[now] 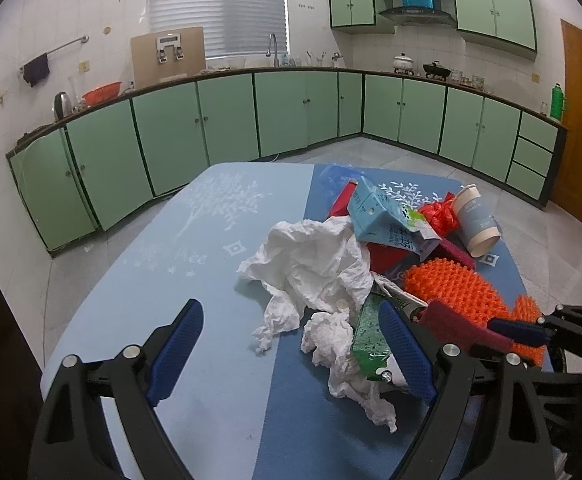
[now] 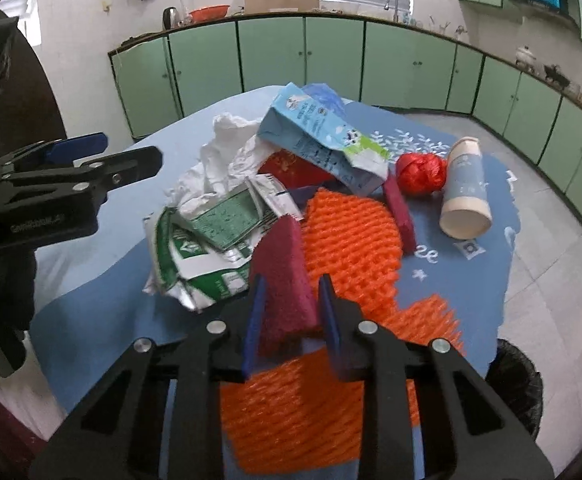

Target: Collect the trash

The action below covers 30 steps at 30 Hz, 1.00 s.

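A trash pile lies on the blue table [image 1: 211, 216]. My right gripper [image 2: 291, 292] is shut on a magenta scouring sponge [image 2: 285, 272], held above orange foam netting [image 2: 351, 240]. My left gripper [image 1: 291, 340] is open, its fingers astride crumpled white tissue [image 1: 311, 264] and a flattened green carton [image 1: 369, 336]. In the right wrist view the left gripper [image 2: 103, 156] shows at the left, and the green carton [image 2: 211, 236] lies beside the tissue [image 2: 219, 152]. A blue milk carton [image 2: 315, 136], a red ribbon ball [image 2: 419, 174] and a paper cup [image 2: 465, 192] lie further back.
A black-lined trash bin [image 2: 519, 384] stands on the floor off the table's right edge. A second magenta sponge [image 2: 401, 212] and a red box [image 2: 295, 168] sit in the pile. Green kitchen cabinets [image 1: 227, 116] line the walls beyond.
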### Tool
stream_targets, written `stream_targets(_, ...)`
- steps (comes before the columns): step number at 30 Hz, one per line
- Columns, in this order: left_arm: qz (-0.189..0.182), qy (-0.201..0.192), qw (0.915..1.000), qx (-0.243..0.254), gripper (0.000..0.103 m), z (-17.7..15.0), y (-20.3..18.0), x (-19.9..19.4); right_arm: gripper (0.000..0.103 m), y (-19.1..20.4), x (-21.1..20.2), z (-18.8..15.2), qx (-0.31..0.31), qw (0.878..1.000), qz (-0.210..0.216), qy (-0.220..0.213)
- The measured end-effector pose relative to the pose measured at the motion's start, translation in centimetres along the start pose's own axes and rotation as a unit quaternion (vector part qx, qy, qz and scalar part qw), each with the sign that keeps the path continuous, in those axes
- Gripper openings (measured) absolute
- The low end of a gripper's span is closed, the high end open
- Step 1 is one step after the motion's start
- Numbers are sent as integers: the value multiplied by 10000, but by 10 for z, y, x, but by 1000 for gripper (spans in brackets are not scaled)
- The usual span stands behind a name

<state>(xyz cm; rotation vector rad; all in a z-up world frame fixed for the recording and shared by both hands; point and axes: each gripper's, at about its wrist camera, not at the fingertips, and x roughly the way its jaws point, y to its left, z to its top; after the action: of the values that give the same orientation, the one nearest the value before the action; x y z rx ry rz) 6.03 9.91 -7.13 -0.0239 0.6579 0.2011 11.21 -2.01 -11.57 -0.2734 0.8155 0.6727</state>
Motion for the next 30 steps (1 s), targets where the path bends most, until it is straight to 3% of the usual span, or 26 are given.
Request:
stream_targets(8,7,-43,10000,2,87,2,0,-3,16,19,8,-9,-97,9993,230,261)
stream_targets(12,4,-81,10000,-24,87,3,1,-6,15,25,-3,-2,-188,9997,170,72)
stream_targets(21,-151,-200,9997,35,87,5,-8,-16,14,-2,-53,14,368,9968,184,-682)
stream_targets(26,-447,-200,9986,217,87,2,-28,-21,14,-25,-78,9,759,9927,143,-927)
stream_targets(30,-735,-147,9966,341,87,-4,-48,-23,14,-40,-93,-4,907,9911,-123,-968)
